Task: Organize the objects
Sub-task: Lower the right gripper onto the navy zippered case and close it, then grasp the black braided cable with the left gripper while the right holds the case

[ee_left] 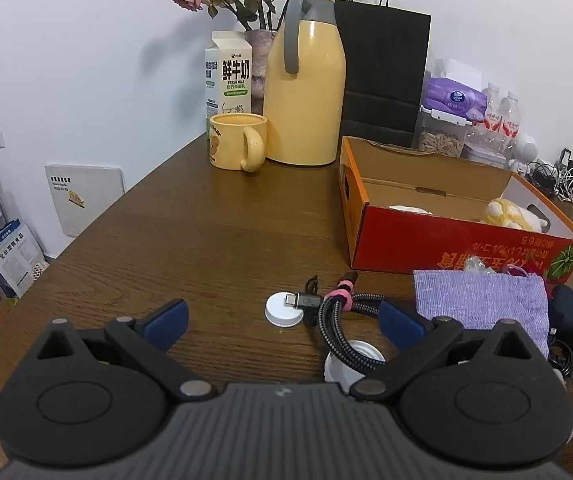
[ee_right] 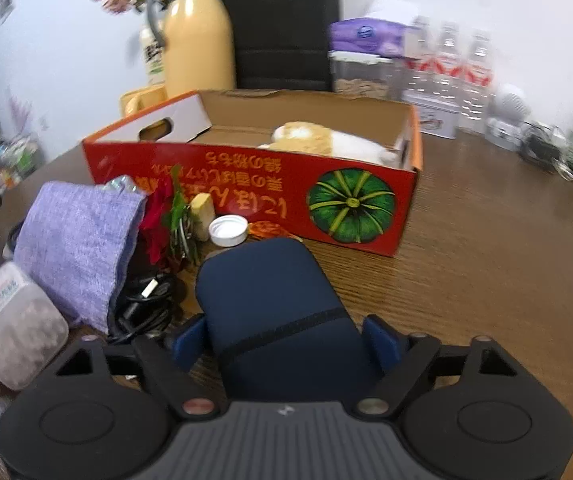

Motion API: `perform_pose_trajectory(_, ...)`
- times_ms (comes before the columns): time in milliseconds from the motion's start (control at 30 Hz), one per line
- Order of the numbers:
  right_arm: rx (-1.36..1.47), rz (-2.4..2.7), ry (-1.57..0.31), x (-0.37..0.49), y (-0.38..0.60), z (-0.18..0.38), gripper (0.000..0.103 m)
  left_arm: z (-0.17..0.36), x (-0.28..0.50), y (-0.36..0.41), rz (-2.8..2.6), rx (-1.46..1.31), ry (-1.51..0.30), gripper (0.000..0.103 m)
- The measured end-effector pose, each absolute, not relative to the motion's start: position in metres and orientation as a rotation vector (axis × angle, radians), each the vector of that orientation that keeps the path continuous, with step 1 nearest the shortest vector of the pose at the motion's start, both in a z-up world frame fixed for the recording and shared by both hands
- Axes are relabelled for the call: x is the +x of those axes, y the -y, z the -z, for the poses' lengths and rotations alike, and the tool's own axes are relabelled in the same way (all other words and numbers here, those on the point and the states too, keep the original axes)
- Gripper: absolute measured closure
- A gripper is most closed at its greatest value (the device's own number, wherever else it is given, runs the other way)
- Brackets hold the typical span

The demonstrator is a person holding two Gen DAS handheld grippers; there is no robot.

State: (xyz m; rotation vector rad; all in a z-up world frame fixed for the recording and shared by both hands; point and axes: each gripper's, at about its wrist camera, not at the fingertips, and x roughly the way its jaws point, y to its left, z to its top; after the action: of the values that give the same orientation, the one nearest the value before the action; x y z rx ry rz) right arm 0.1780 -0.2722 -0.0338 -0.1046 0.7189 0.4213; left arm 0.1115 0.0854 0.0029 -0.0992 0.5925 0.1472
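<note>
The right gripper [ee_right: 286,344] was clamped on a navy pouch [ee_right: 274,300]: soft, rounded, matte fabric with a dark seam band across it. The pouch lay on the table [ee_right: 466,280] just before the red box [ee_right: 246,188], beside a white cap [ee_right: 228,230] and a purple cloth [ee_right: 78,236]. The left gripper [ee_left: 282,320] stood apart, empty, over a braided cable [ee_left: 346,320].

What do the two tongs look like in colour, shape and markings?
Both match. The left tongs and right tongs each have two blue padded fingers on black linkage arms with round metal pivots. The arms run to two round black housings, each with a raised disc, beside a ribbed grey centre body bearing a small pale mark. No cables or sleeves show.
</note>
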Motion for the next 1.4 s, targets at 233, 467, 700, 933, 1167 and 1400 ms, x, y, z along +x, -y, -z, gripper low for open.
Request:
perform_pose_trajectory(233,-0.008,-0.314,-0.689,0.161,0.273,0.033,0.03,0.0,0.114,-0.086,-0.137,-0.107,-0.601,0.0)
perform_pose_trajectory(467,0.009,-0.272,-0.676,0.159,0.269,0.036,0.029,0.006,0.114,-0.088,-0.137,-0.112,-0.613,0.0)
perform_pose_trajectory(700,-0.008,-0.261,-0.672,0.158,0.265,0.039,0.029,0.015,0.112,-0.087,-0.126,-0.095,-0.647,0.0)
perform_pose_trajectory(933,-0.018,-0.263,-0.66,0.156,0.265,0.04,0.029,0.029,0.113,-0.074,-0.065,-0.043,-0.702,0.0)
perform_pose_trajectory(1167,-0.019,-0.261,-0.66,0.156,0.264,0.04,0.029,0.024,0.118,-0.07,-0.05,-0.035,-0.675,0.0)
perform_pose_trajectory(1400,-0.015,-0.261,-0.66,0.156,0.264,0.04,0.028,0.026,0.127,-0.055,0.003,0.094,-0.699,0.0)
